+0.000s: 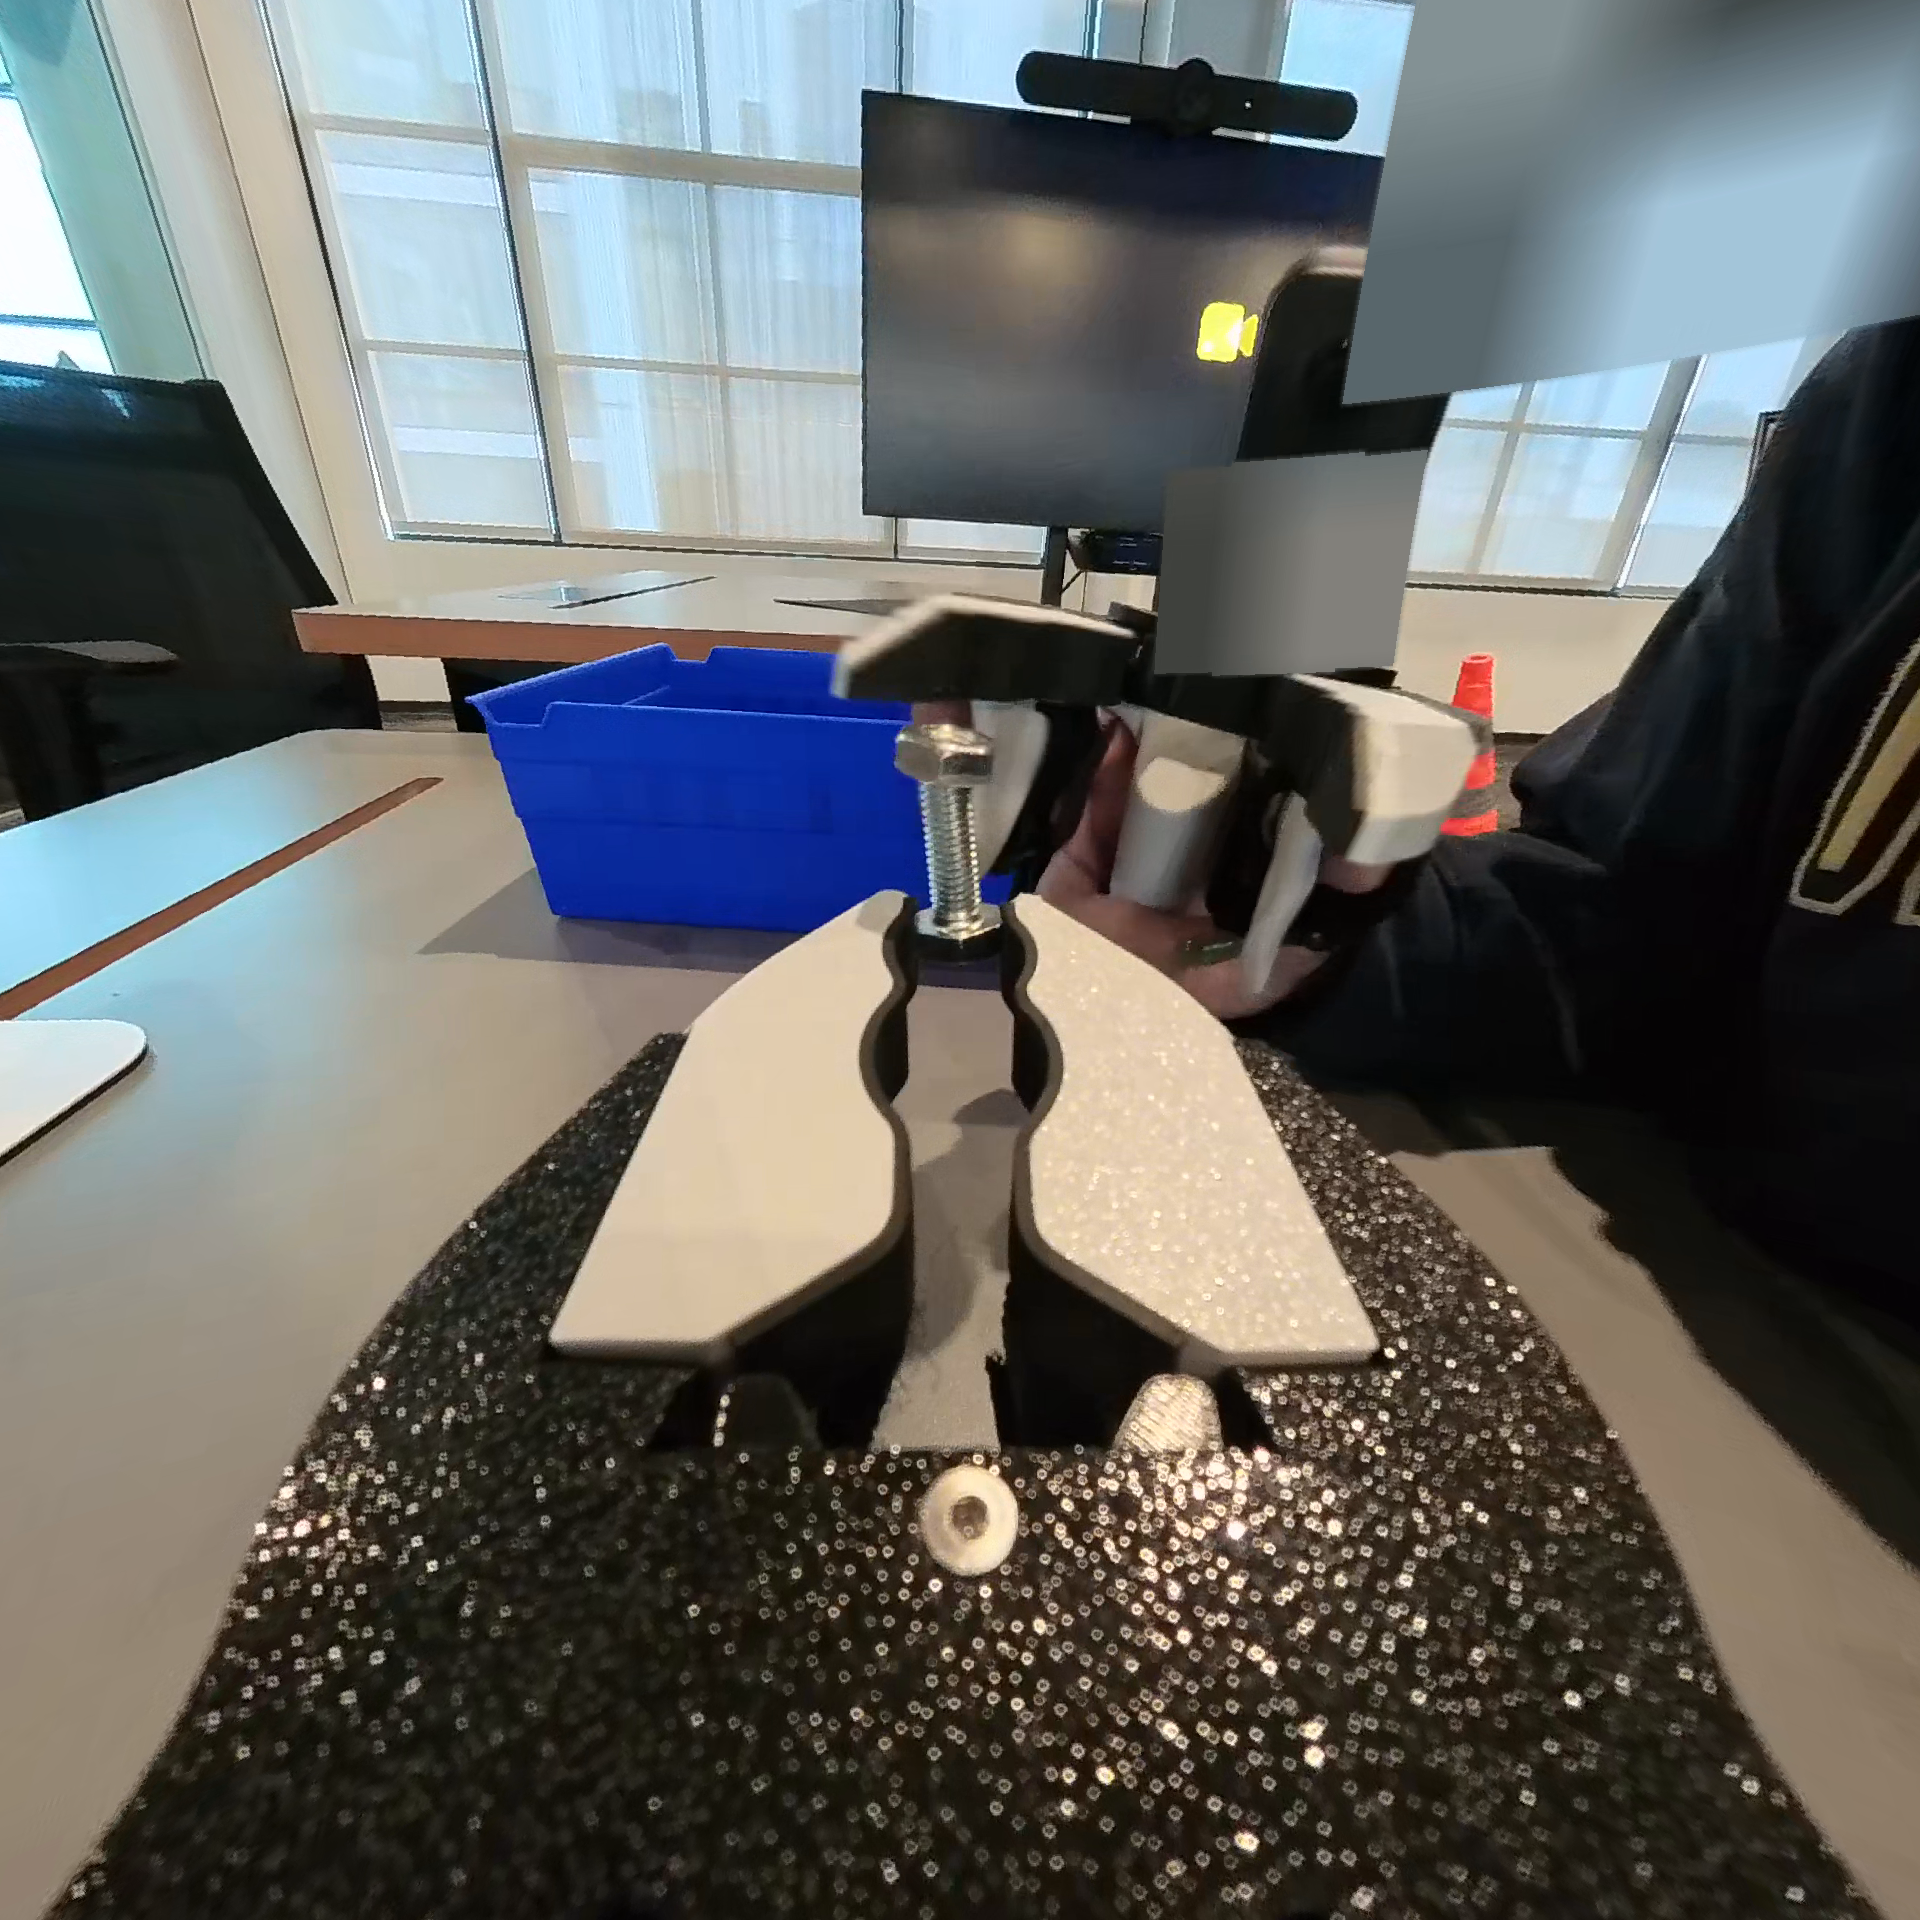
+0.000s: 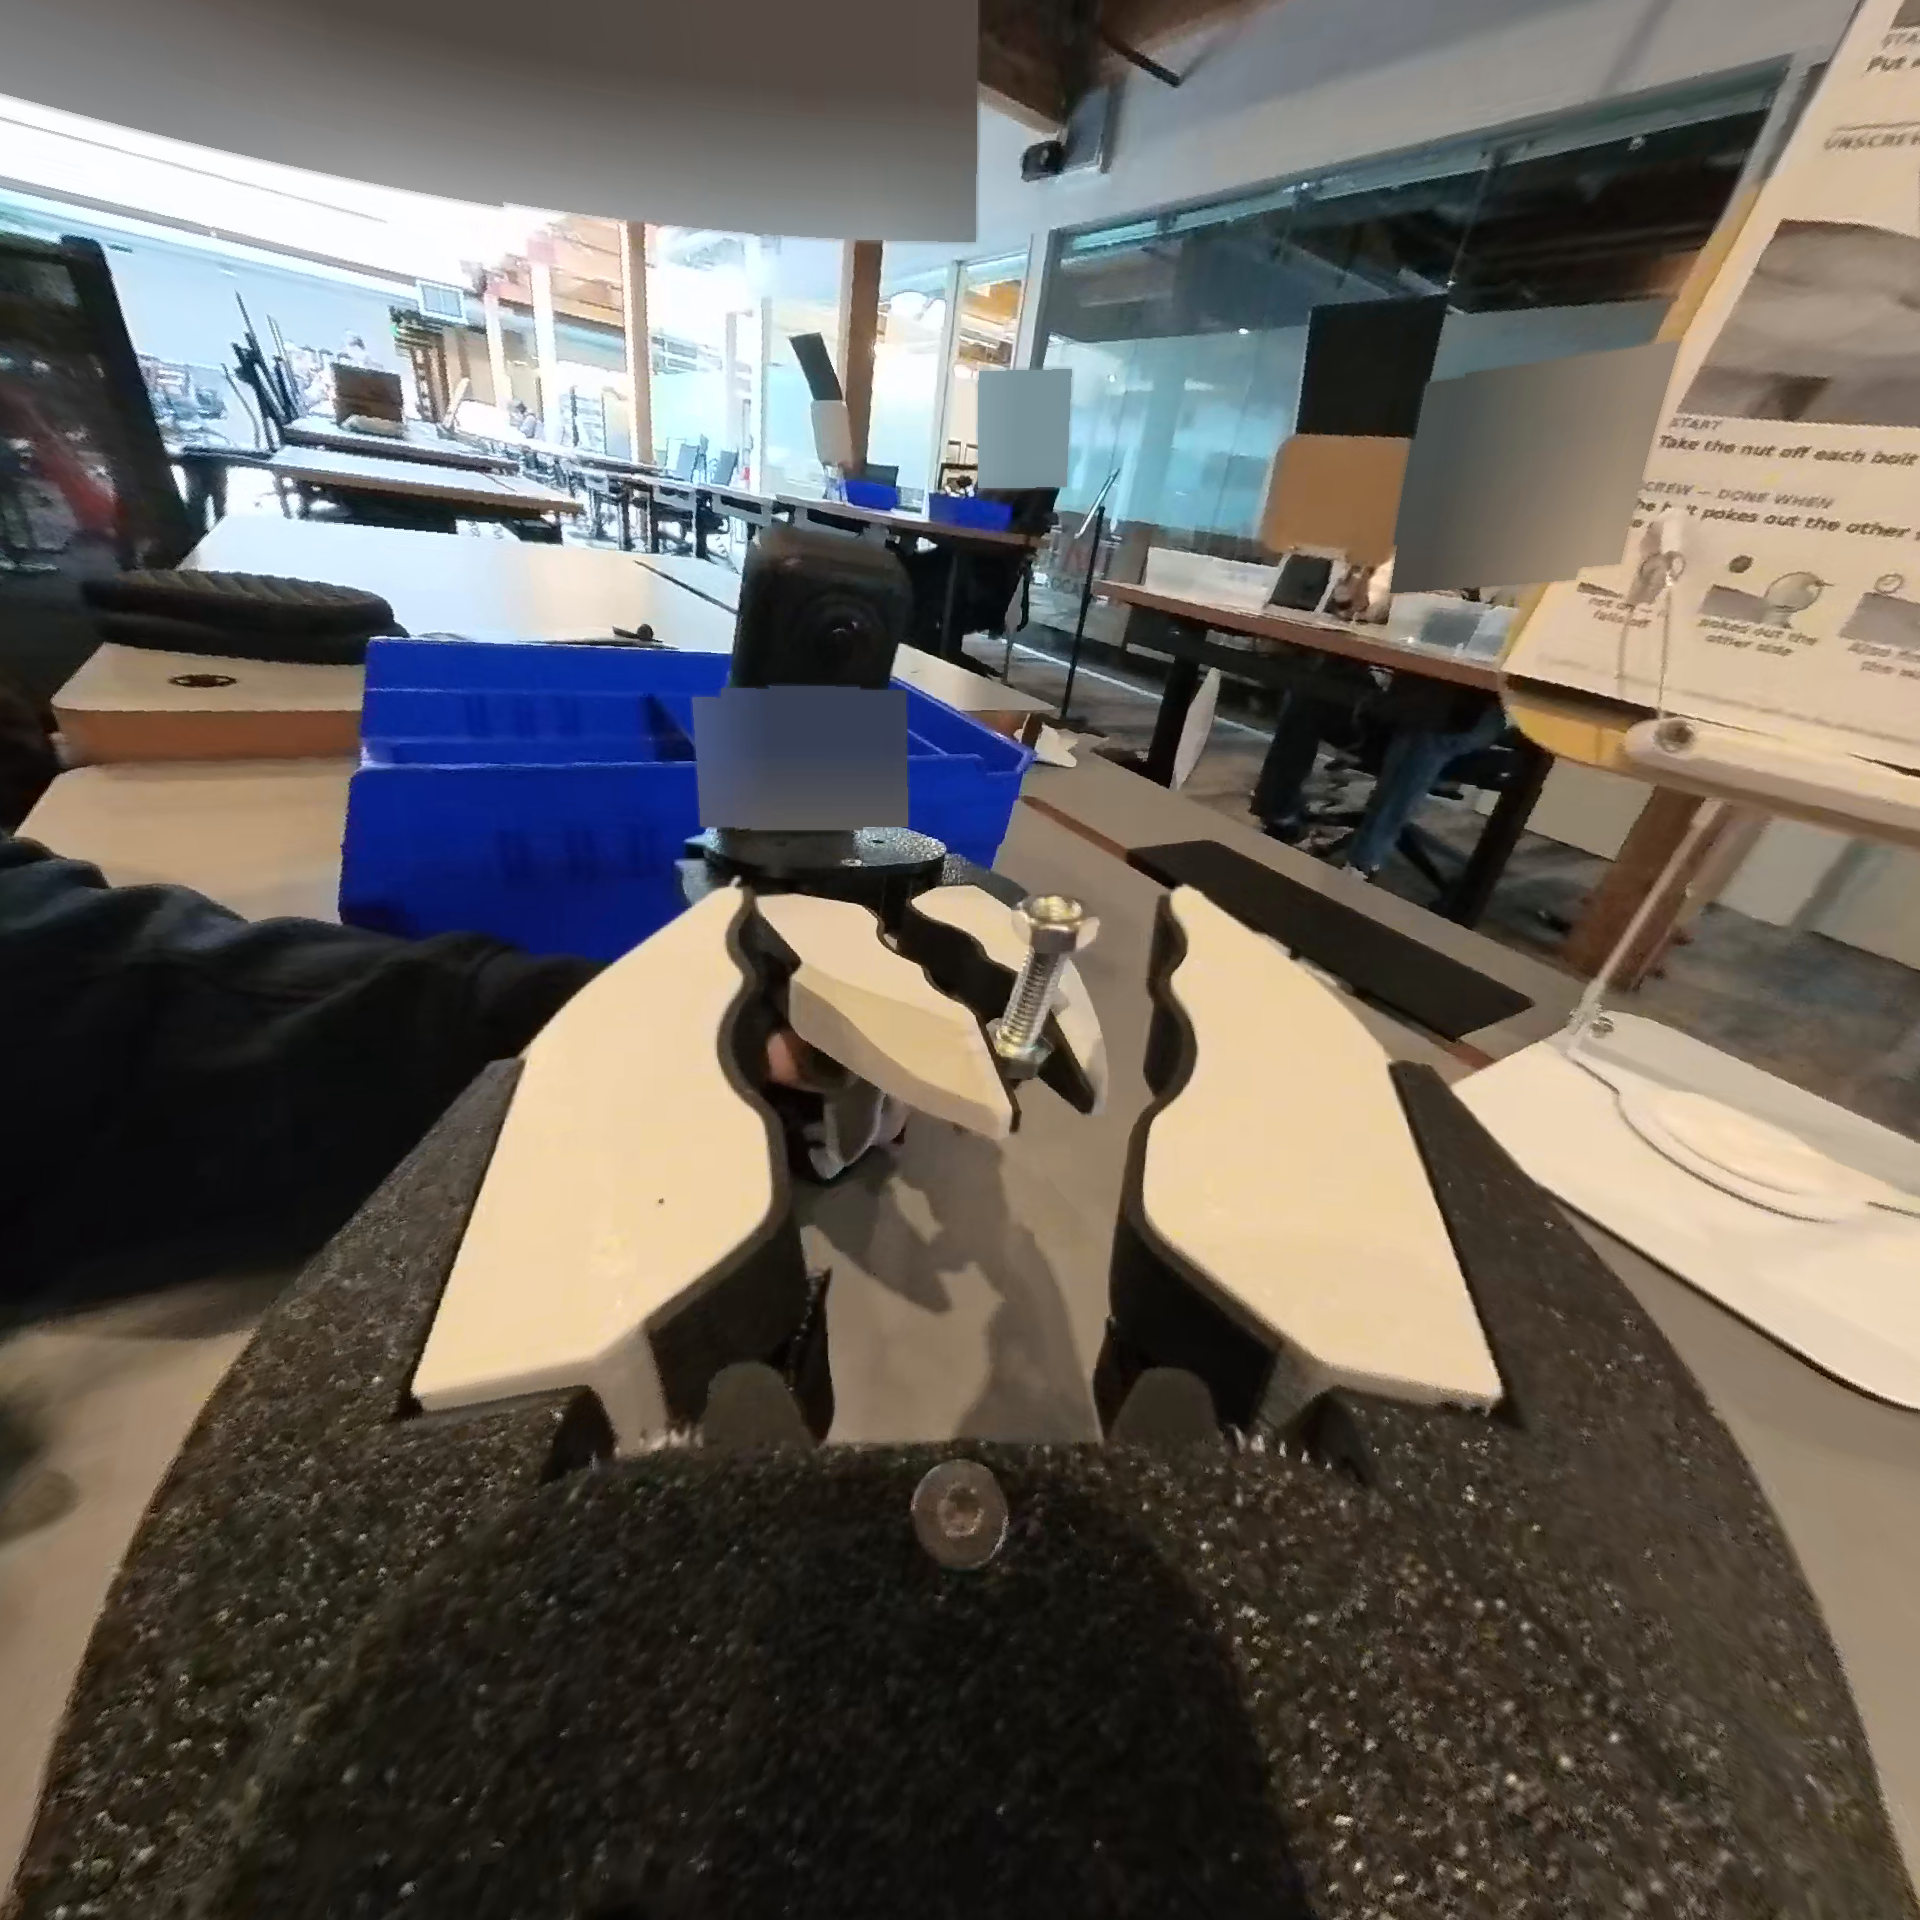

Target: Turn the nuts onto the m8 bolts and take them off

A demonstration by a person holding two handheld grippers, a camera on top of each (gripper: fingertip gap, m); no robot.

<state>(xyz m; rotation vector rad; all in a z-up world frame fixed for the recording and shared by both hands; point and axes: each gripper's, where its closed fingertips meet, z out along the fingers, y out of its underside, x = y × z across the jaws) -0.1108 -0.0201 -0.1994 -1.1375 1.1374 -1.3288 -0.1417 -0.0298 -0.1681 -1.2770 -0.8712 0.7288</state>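
A silver M8 bolt (image 1: pixel 943 821) stands upright, hex head up, with a silver nut (image 1: pixel 954 918) at its lower end. My left gripper (image 1: pixel 956 940) is shut on that nut, just above the grey table (image 1: pixel 312 1091). The right wrist view shows the same: the left gripper's fingers (image 2: pixel 894 1029) pinch the nut (image 2: pixel 1023 1051) under the bolt (image 2: pixel 1039 982). My right gripper (image 2: pixel 951 914) is wide open, with its fingers on either side of the bolt head and clear of it. In the left wrist view one of its fingers (image 1: pixel 987 649) hovers just over the bolt head.
A blue bin (image 1: pixel 707 810) stands on the table just behind the bolt. An instruction sheet on a stand (image 2: pixel 1766 520) with a white base (image 2: pixel 1714 1195) is at the right. A black mat (image 2: pixel 1330 935) lies beyond. The person's dark sleeve (image 1: pixel 1662 883) fills the right. Left tips to right tips: about 4 cm.
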